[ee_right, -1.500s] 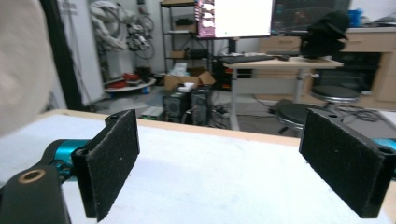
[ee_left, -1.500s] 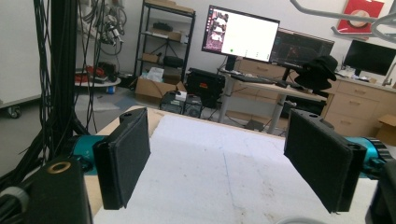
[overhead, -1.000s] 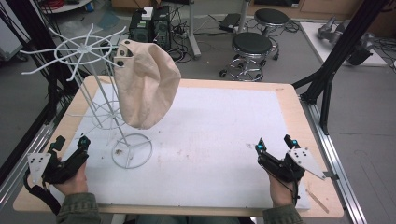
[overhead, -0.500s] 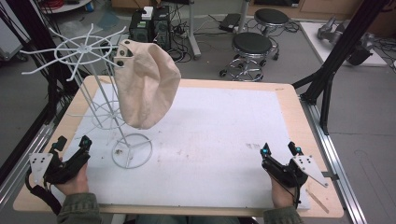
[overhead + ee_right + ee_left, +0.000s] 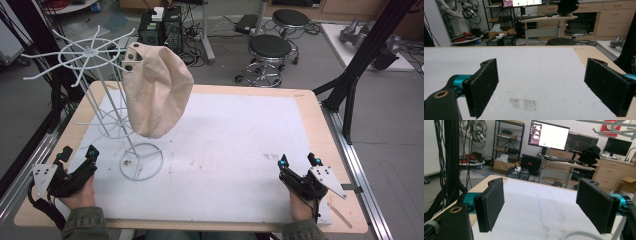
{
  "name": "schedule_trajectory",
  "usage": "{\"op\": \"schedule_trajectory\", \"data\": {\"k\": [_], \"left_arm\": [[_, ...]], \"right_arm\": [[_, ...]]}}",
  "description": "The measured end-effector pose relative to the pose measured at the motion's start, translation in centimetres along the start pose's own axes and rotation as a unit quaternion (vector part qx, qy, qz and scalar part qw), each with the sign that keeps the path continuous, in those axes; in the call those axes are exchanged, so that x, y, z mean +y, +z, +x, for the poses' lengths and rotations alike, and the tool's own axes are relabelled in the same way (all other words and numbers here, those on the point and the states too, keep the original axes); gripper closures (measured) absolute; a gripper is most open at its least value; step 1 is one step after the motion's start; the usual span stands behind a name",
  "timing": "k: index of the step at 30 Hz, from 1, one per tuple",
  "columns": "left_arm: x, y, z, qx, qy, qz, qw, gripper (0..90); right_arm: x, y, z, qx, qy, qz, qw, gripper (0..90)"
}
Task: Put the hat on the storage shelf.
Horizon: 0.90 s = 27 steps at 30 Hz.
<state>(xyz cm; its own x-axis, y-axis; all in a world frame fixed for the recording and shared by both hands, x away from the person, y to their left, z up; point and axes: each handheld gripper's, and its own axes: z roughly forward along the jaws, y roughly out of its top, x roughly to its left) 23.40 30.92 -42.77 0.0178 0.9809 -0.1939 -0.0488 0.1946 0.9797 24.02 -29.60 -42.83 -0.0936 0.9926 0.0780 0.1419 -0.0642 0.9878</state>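
My left hand-held gripper [image 5: 77,156] and right hand-held gripper [image 5: 298,161] rest apart-jawed and empty on the desk [image 5: 240,145], so I judge nothing started; the hat [image 5: 157,90] hangs on the rack [image 5: 95,55] ahead-right of my left, needing a reach.

Grey floor [image 5: 390,130], black stools [image 5: 270,47], wooden desks [image 5: 564,163], lit monitor [image 5: 549,133]

A cream fabric hat [image 5: 159,92] hangs from an arm of the white wire rack [image 5: 97,95], draping down on the rack's right side, clear of the table. Its crown bulges rightward, and what seem to be dark eyelets sit near its top. The rack's ring base [image 5: 141,161] rests just below the hat.
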Motion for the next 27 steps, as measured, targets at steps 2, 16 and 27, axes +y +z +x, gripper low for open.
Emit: {"op": "schedule_trajectory", "data": {"k": [2,16,27], "left_arm": [[0.01,-0.02,-0.05,-0.001,0.001,0.0,1.0,22.7],[-0.09,0.03,-0.23,-0.006,0.0,0.003,1.0,22.7],[-0.17,0.01,-0.23,-0.006,0.002,0.007,1.0,22.7]], "right_arm": [[0.0,0.0,-0.01,-0.003,0.001,0.002,1.0,11.2],[-0.18,-0.01,-0.13,0.003,0.004,0.01,0.9999,11.3],[-0.32,-0.14,-0.32,0.004,0.014,0.015,0.9998,11.3]]}}
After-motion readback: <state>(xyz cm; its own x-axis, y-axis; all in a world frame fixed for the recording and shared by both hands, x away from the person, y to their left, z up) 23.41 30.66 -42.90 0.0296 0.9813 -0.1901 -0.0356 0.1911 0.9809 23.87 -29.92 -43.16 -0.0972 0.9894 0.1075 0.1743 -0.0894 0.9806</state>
